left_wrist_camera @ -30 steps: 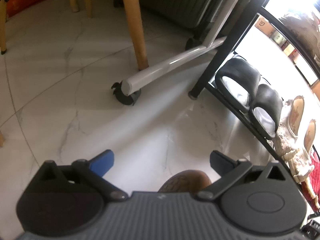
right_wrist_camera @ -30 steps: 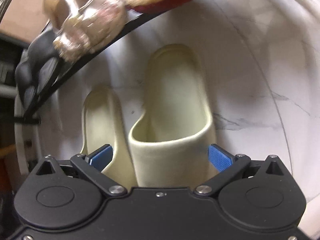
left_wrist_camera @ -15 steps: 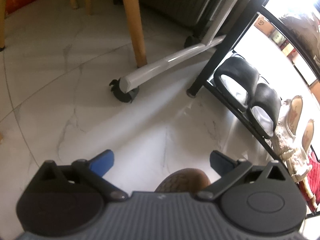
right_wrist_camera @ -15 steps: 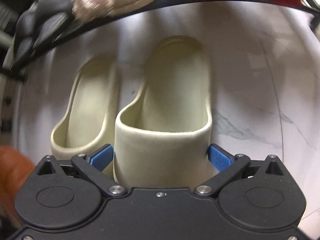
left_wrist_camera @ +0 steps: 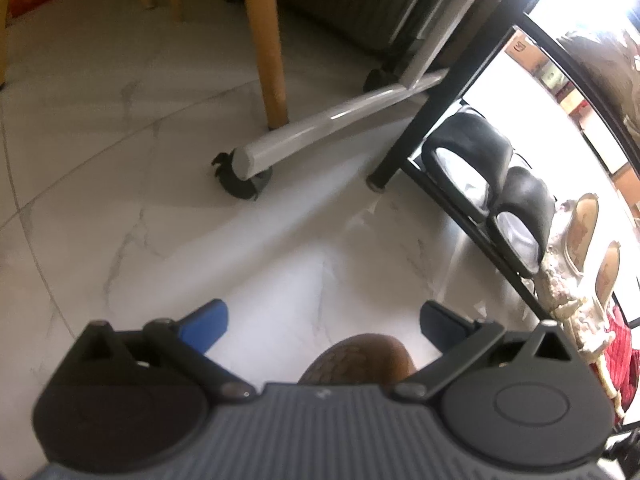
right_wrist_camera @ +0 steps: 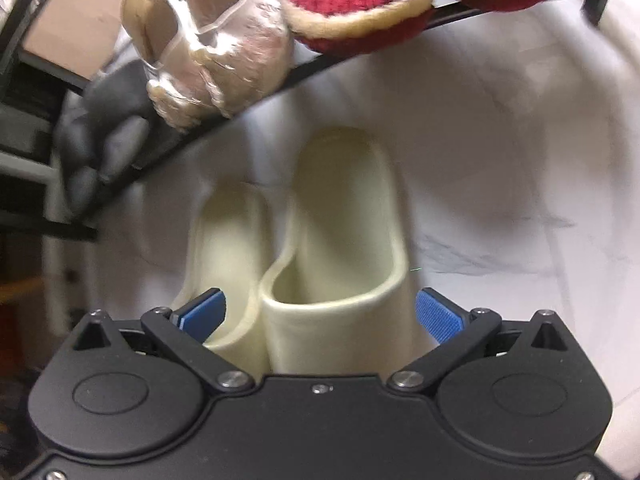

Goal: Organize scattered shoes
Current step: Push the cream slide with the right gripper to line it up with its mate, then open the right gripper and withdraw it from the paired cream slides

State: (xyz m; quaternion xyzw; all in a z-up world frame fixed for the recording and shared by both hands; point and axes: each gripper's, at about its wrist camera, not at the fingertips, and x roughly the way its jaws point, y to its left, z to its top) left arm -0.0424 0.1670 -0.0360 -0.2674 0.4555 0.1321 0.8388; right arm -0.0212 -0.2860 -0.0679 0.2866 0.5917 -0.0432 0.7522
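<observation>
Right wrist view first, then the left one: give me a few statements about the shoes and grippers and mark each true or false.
1. Two cream slides lie side by side on the floor in front of the right gripper. True.
2. The right gripper's jaws are clamped on the red slippers. False: the red slippers sit on the rack, and the jaws stand open around a cream slide.
3. The left gripper is open and holds nothing. True.
4. The black slippers lie on the floor beside the caster wheel. False: they rest on the rack's low shelf, apart from the caster wheel.
5. Sparkly clear-strap sandals sit left of the red slippers. True.
</observation>
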